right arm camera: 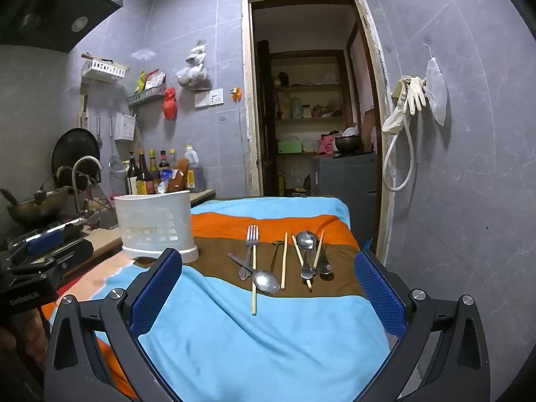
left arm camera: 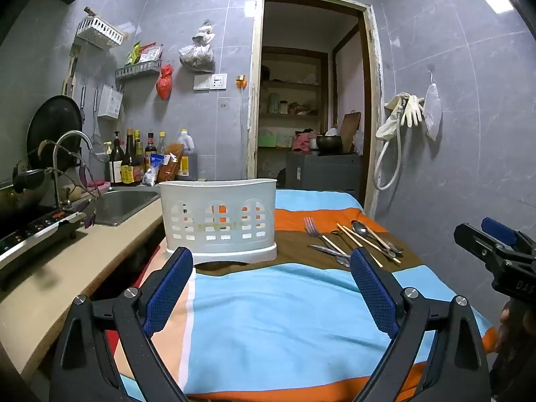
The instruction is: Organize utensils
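Left gripper (left arm camera: 271, 288): jaws spread wide, nothing between them, hovering over the light-blue band of the striped towel (left arm camera: 268, 318). Straight ahead of it, the white utensil caddy (left arm camera: 218, 221) stands upright on the brown stripe, near the towel's left edge where it meets the beige countertop (left arm camera: 83, 261). Bare blue cloth lies between the fingertips and the caddy base.

Right gripper (right arm camera: 268, 288): jaws also wide apart, holding nothing, over the same blue band. Utensils lie loose on the brown stripe just ahead: fork (right arm camera: 251, 244) on the left, tines toward the orange stripe; a spoon (right arm camera: 266, 281) nearest the gripper with one chopstick (right arm camera: 254, 281) running past it onto the blue; a second chopstick (right arm camera: 284, 261) lying alone; then a cluster of spoons (right arm camera: 306, 244) crossed by two more chopsticks on the right. The caddy sits to the left of the pile, well apart from it.

Edges: sink (left arm camera: 124, 204) and faucet (left arm camera: 72, 144) left of the caddy, bottles (left arm camera: 134, 160) behind. Towel's right edge drops off close to the grey tiled wall (right arm camera: 469, 167). Doorway (right arm camera: 311, 100) past the far end.
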Motion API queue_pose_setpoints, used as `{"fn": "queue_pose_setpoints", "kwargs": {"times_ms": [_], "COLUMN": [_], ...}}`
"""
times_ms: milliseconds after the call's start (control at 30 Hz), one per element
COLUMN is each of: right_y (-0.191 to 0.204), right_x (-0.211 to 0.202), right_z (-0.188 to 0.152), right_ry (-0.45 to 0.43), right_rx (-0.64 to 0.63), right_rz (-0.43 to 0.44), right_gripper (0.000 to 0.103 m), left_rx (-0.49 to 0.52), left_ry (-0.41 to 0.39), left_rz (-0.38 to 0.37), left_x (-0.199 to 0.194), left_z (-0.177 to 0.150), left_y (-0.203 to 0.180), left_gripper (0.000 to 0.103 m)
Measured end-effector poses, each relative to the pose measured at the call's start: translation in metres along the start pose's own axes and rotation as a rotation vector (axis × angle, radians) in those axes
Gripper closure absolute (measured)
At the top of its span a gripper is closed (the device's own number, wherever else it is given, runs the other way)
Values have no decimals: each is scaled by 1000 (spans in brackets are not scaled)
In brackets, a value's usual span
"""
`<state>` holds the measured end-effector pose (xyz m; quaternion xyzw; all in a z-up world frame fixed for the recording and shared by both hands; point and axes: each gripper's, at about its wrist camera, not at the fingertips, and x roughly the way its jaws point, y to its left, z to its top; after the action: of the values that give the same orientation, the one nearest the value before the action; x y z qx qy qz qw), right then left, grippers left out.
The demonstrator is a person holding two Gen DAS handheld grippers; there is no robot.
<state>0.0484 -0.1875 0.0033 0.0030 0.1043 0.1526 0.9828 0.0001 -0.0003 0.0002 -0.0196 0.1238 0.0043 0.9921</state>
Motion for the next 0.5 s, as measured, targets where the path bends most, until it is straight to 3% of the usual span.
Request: {"fn": "queue_pose_setpoints", "kwargs": {"times_ms": [500], "right_y": [1], "right_x": [0], "right_z": [0], "right_ry": [-6], "right_rx": [-6], "right_rz": [0], "right_gripper": [0], "left_rx": [-6], "left_ry": [-9], "left_rz": [-2], "left_x": [-1], "left_z": [0], "left_y": [0], "left_gripper": [11]}}
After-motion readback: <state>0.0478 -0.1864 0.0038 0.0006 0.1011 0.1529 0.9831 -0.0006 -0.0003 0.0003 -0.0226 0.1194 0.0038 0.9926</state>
